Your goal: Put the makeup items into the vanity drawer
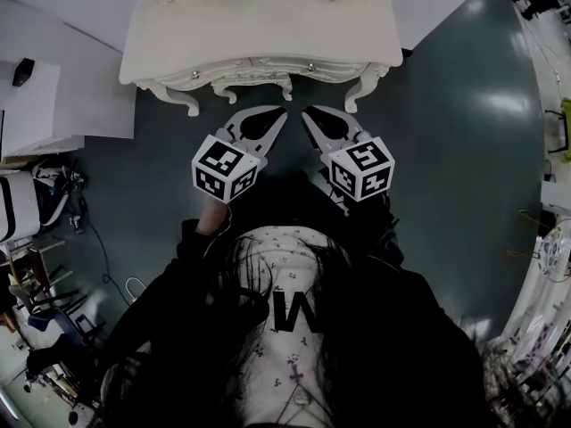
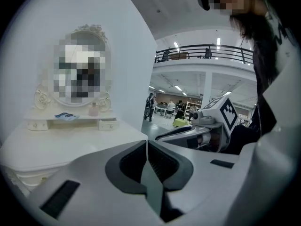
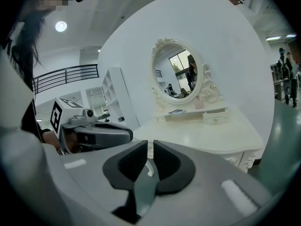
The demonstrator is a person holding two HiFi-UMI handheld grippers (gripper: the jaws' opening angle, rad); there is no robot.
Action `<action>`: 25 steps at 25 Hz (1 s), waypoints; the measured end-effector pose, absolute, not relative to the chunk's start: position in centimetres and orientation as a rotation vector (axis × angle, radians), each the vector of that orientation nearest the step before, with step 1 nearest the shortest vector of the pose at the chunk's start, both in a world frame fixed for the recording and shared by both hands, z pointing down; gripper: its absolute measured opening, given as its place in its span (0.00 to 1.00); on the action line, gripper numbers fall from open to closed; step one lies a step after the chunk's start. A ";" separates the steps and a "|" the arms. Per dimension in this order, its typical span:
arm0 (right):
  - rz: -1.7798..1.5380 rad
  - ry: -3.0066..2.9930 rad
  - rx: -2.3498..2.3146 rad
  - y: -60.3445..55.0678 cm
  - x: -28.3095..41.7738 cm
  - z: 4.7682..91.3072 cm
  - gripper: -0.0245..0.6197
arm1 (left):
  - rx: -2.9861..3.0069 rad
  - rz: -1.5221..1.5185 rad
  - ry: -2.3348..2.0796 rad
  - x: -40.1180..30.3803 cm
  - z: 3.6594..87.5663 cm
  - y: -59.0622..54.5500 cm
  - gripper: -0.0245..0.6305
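A cream vanity table (image 1: 268,25) stands just ahead of me. Its front drawer (image 1: 254,68) is closed. On its raised back shelf sit a small pink bottle (image 2: 93,109) and a flat blue item (image 2: 66,116), beside a little shelf drawer (image 2: 108,124); the same bottle (image 3: 199,102) and blue item (image 3: 177,111) lie under the oval mirror (image 3: 178,76). My left gripper (image 1: 284,111) and right gripper (image 1: 305,111) hang side by side just short of the vanity's front edge, above the floor. Both are shut and hold nothing; the right one's jaws show a hairline gap.
A white cabinet (image 1: 36,105) stands to the left, with cables and clutter (image 1: 45,203) on the floor below it. The dark green floor (image 1: 464,150) spreads to the right. A white wall backs the vanity. Several people (image 2: 150,105) stand far off in the hall.
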State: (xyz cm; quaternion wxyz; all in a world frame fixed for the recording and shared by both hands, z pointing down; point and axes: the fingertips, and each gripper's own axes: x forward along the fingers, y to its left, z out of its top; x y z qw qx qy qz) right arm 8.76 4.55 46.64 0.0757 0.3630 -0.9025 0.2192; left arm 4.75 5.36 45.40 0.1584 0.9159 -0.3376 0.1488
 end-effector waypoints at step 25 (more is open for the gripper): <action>0.592 -2.620 1.101 11.0 -3.1 46.4 0.09 | 2.617 0.360 -0.965 -7.8 44.5 11.5 0.04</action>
